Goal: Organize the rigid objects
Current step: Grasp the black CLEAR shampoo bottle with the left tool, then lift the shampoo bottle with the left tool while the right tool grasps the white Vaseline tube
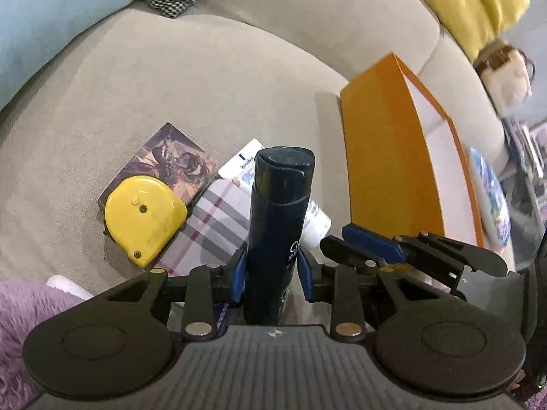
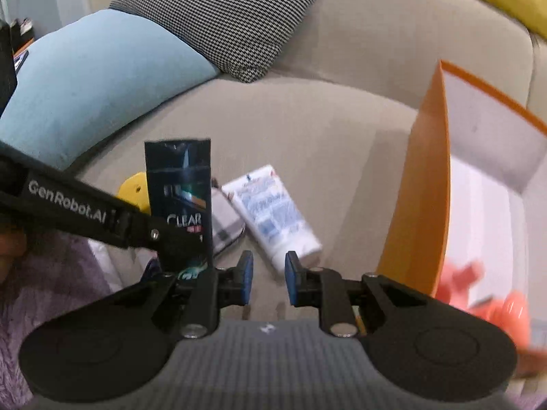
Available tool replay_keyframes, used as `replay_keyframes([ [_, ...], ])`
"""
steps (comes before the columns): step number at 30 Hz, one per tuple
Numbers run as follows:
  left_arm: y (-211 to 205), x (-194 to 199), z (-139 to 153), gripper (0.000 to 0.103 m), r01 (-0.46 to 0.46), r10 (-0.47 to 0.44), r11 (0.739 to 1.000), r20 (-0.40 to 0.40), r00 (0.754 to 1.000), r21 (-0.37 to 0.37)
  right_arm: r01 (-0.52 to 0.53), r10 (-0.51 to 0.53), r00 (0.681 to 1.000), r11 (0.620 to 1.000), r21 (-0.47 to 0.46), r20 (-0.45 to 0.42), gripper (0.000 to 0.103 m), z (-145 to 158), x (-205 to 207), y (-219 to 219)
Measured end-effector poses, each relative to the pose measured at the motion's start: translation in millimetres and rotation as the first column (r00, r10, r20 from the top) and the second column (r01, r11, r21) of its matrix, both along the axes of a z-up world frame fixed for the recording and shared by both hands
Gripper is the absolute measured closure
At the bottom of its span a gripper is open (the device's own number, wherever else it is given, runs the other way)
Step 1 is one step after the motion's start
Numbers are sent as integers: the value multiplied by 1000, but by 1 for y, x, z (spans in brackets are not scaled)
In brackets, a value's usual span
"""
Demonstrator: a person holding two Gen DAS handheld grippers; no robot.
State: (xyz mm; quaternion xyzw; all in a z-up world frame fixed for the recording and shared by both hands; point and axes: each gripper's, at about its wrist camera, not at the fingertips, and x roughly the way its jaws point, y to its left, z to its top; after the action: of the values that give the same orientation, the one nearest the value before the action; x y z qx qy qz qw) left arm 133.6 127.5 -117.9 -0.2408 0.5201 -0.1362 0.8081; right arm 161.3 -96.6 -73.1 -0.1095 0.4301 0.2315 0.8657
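Left gripper clamping dark bottle above sofa; right gripper hanging empty, pads apart, beside orange box.

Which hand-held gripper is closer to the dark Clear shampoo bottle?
Left. The left hand-held gripper clamps the dark Clear shampoo bottle; the right hand-held gripper is beside it, jaws holding nothing.
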Motion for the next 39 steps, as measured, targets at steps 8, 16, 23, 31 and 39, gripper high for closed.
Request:
replay_keyframes([
  [8, 32, 16, -10, 67, -112, 106, 988, -62, 992, -105, -141, 137, 990, 977, -159, -35, 68, -6, 37, 29],
  [16, 32, 27, -24, 67, -155, 139, 980, -127, 982, -125, -172, 139, 976, 965, -199, -167, 50, -24, 61, 44],
  [23, 34, 32, -33, 67, -189, 165, 972, -163, 973, -140, -116, 68, 968, 975, -188, -243, 47, -37, 82, 44],
  [31, 27, 42, -39, 64, -208, 179, 966, -186, 966, -153, -57, 17, 963, 989, -139, -268, 51, -39, 82, 36],
  [39, 14, 35, -24, 68, -148, 140, 985, -91, 986, -86, -28, -2, 969, 993, -118, -247, 54, -31, 66, 32],
])
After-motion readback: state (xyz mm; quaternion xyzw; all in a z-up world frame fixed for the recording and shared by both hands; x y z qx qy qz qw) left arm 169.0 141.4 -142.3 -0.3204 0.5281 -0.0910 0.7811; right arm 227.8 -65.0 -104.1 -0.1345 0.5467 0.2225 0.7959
